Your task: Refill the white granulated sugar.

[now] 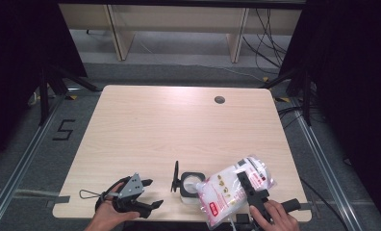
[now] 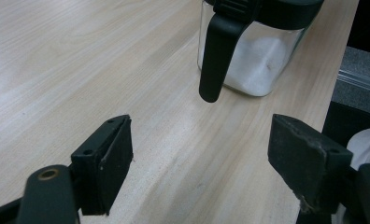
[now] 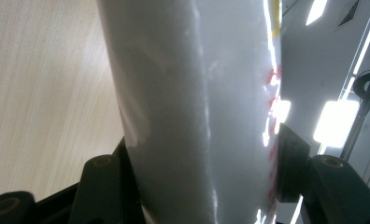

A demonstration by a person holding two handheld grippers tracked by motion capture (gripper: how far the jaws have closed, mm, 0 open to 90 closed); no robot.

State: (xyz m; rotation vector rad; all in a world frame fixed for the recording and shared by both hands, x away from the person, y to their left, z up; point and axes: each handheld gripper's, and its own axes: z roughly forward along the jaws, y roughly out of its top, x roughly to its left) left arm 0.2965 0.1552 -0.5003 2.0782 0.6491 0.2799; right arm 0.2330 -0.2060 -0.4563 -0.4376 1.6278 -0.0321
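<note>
A clear square jar with a black rim, its lid hinged up at the left, stands near the table's front edge and holds white powder. A white plastic bag with red print lies tilted over the jar's right side, its lower corner by the jar's mouth. My right gripper is shut on this bag, the two jaws pressing its sides. My left gripper rests at the front left with its jaws wide apart and nothing between them, pointing at the jar and its hanging lid tab.
The light wooden table has a round cable hole at the back right. Dark curtains and stand legs flank both sides. A black handle sits by the right hand at the front edge.
</note>
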